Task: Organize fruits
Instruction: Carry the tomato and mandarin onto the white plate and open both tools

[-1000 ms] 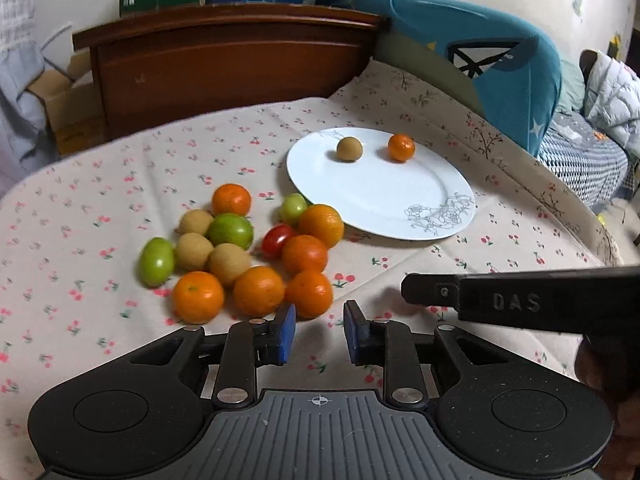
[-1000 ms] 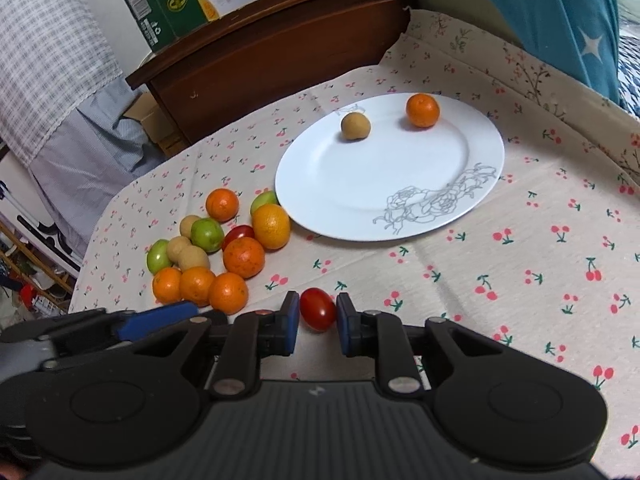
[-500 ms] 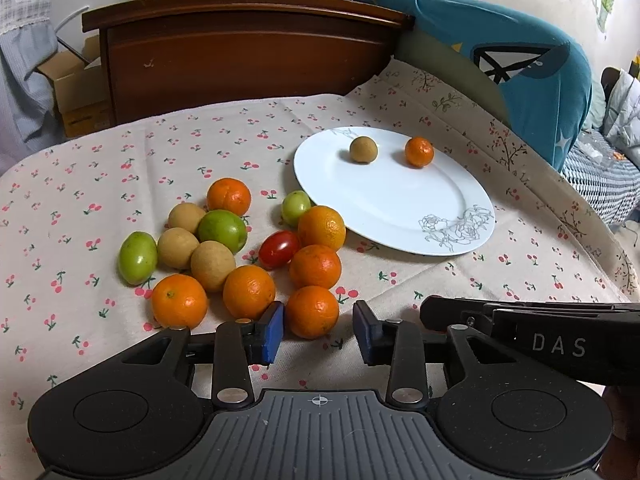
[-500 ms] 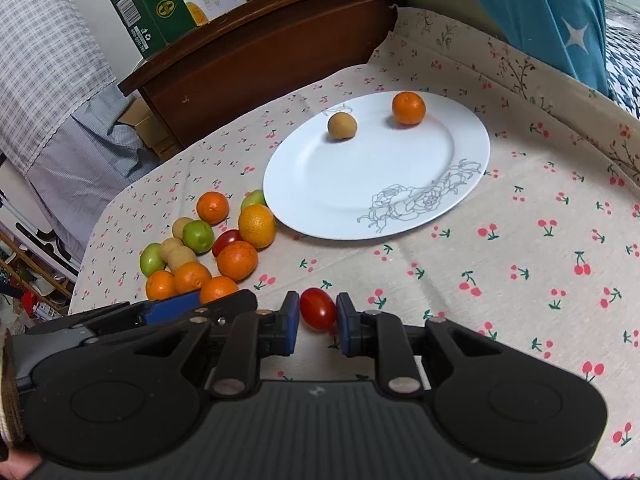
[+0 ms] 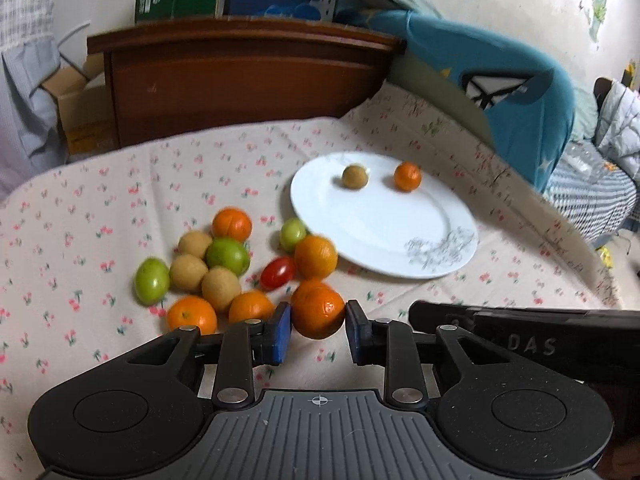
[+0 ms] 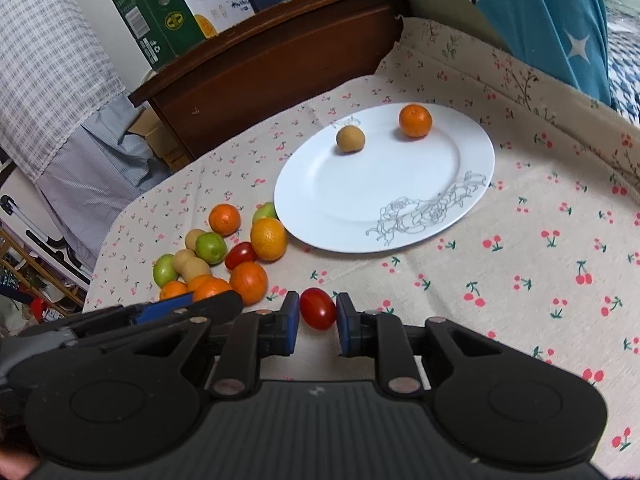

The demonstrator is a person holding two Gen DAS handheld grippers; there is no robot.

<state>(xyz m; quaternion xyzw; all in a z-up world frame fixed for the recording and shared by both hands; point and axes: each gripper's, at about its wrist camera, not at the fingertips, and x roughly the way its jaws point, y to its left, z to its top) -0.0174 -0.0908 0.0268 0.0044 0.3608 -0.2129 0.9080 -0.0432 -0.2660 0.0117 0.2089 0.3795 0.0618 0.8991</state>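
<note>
Cherry-print cloth (image 6: 520, 216): our plate (image 6: 400, 216) holds two fruits, a pile (image 5: 224, 268) waits; left gripper (image 5: 318, 326) brackets an orange (image 5: 318, 312), right gripper (image 6: 318, 316) pinches a tomato (image 6: 318, 308).

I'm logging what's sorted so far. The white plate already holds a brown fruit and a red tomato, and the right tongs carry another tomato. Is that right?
Not quite. Beside the brown fruit on the plate sits an orange, not a red tomato; the right wrist view shows it plainly. The right tongs do hold a tomato.
</note>
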